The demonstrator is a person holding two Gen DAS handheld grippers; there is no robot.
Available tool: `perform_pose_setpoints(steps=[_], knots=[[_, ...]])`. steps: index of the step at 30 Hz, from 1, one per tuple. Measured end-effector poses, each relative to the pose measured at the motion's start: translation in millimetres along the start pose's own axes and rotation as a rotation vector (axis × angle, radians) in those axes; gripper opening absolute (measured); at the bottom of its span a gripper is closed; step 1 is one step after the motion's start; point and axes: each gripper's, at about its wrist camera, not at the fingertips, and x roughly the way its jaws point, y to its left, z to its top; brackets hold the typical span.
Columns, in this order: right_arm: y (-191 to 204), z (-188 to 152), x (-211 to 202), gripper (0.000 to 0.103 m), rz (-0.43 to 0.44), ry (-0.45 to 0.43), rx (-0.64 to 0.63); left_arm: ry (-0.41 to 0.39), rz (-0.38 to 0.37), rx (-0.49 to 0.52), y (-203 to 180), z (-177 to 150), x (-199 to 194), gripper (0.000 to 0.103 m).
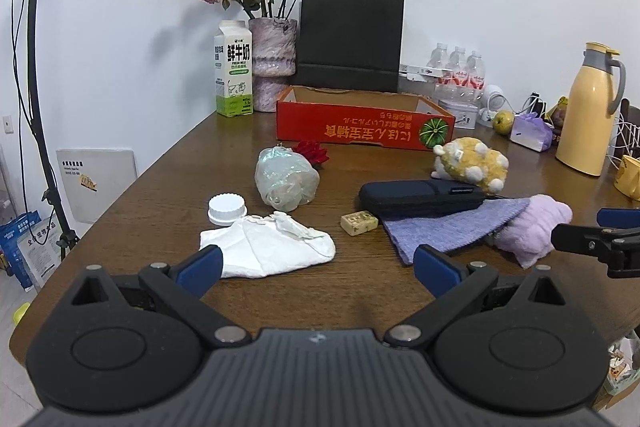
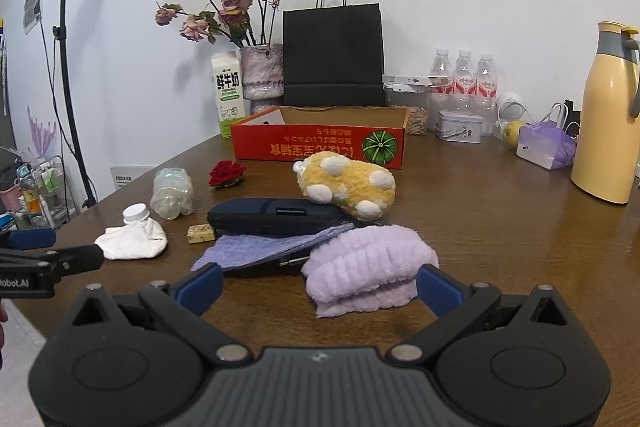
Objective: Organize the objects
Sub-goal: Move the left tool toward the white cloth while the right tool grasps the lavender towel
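Loose objects lie on a brown table point(image 1: 168, 183): a white cloth point(image 1: 272, 247), a white cap point(image 1: 226, 209), a crumpled clear bottle point(image 1: 286, 181), a red rose point(image 1: 313, 151), a small wooden block point(image 1: 359, 223), a dark case point(image 1: 420, 197), a blue-grey cloth point(image 1: 448, 227), a purple fluffy towel point(image 2: 368, 267) and a yellow plush point(image 2: 348, 189). An open red cardboard box point(image 1: 360, 129) stands behind them. My left gripper point(image 1: 318, 265) is open and empty just before the white cloth. My right gripper point(image 2: 320, 285) is open and empty, its fingers on either side of the purple towel.
At the back stand a milk carton point(image 1: 234, 71), a vase of dried roses point(image 1: 274, 63), a black paper bag point(image 1: 350, 41), water bottles point(image 2: 464, 83), a tin point(image 2: 460, 126) and a yellow thermos point(image 2: 608, 131). A light stand point(image 1: 44, 107) rises left of the table.
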Motion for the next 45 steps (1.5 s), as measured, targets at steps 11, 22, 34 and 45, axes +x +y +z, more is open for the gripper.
perform_pose_setpoints(steps=[11,22,34,45], knots=[[-9,7,34,0.103,-0.035,0.028,-0.01,0.036,0.016,-0.015,8,10,31,0.103],[-23,11,75,0.103,-0.068,0.1,-0.093,0.071,0.052,-0.033,18,17,56,0.103],[-30,9,97,0.085,0.012,0.149,-0.127,0.126,0.077,-0.052,22,18,73,0.103],[-36,5,77,0.039,-0.007,0.02,-0.085,0.204,0.117,-0.07,29,32,93,0.103]])
